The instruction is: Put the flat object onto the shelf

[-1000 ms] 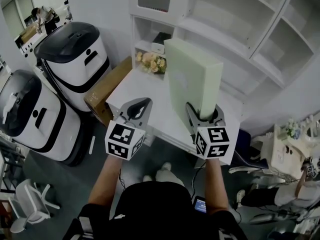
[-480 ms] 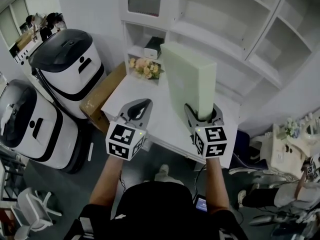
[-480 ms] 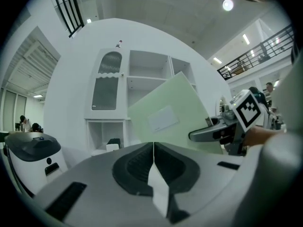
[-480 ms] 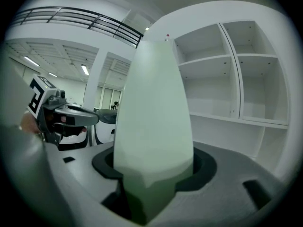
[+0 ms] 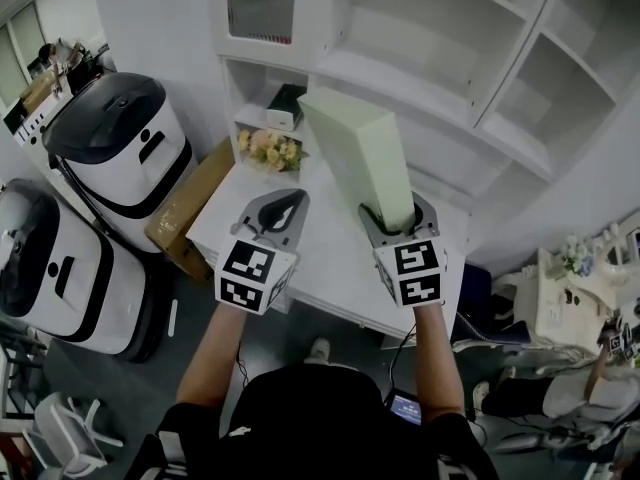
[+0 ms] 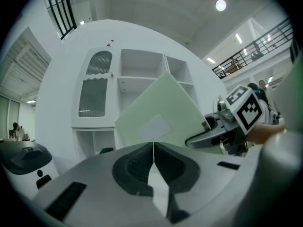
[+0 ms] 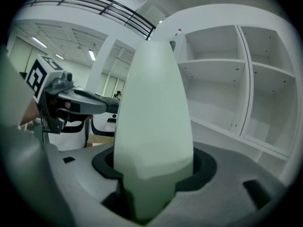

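Transfer phase: slab aloft, facing the shelf.
Tall white open shelf unit (image 5: 440, 63), upper bays bare. Pale green flat rectangular slab (image 5: 358, 153) stands on end above the desk, probably to enter edge-first. Right gripper (image 5: 396, 218) is clenched on its lower edge; left gripper (image 5: 280, 208) is closed, empty, alongside.

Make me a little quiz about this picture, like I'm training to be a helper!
1. True or false: the right hand-held gripper is shut on the pale green flat box.
2. What is between the jaws of the left hand-held gripper? A) the flowers B) nothing C) the box
3. Fill in: the flowers sit on the white ____.

Key:
1. True.
2. B. Its jaws are together.
3. table
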A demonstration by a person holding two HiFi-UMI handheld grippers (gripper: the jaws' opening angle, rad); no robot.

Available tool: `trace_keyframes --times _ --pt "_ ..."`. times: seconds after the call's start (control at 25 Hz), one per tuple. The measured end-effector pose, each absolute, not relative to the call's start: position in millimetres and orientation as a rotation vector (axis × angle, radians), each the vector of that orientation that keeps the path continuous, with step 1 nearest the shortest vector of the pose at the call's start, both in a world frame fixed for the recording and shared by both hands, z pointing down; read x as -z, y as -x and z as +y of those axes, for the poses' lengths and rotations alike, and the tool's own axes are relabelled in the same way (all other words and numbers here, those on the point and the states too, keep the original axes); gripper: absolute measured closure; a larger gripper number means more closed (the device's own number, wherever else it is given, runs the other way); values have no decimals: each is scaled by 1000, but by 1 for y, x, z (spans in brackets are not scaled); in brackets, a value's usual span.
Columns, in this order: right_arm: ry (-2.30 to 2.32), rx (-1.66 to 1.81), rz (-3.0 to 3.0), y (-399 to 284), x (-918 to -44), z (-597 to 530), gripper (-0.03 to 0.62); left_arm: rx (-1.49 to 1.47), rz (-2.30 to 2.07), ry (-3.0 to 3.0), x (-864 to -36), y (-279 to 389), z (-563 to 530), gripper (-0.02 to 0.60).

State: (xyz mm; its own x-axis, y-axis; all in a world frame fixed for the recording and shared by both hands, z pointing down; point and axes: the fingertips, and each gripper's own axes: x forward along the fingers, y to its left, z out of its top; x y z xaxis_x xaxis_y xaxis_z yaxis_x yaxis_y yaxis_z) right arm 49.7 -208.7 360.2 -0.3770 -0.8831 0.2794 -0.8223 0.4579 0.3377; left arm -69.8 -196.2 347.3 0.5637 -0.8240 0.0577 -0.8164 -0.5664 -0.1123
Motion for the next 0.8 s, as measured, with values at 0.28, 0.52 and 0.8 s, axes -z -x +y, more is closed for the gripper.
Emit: trace_keyframes --times 0.28,0.52,0.8 --pt "-1297 339 -2138 -60 -373 -230 324 156 1401 2702 -339 47 -220 574" --pt "-1219 391 -2055 -65 -381 -242 322 158 1384 2713 -339 33 -235 574" --pt "-1155 467 -1974 -73 -389 -247 322 150 1354 2760 -343 15 -240 574"
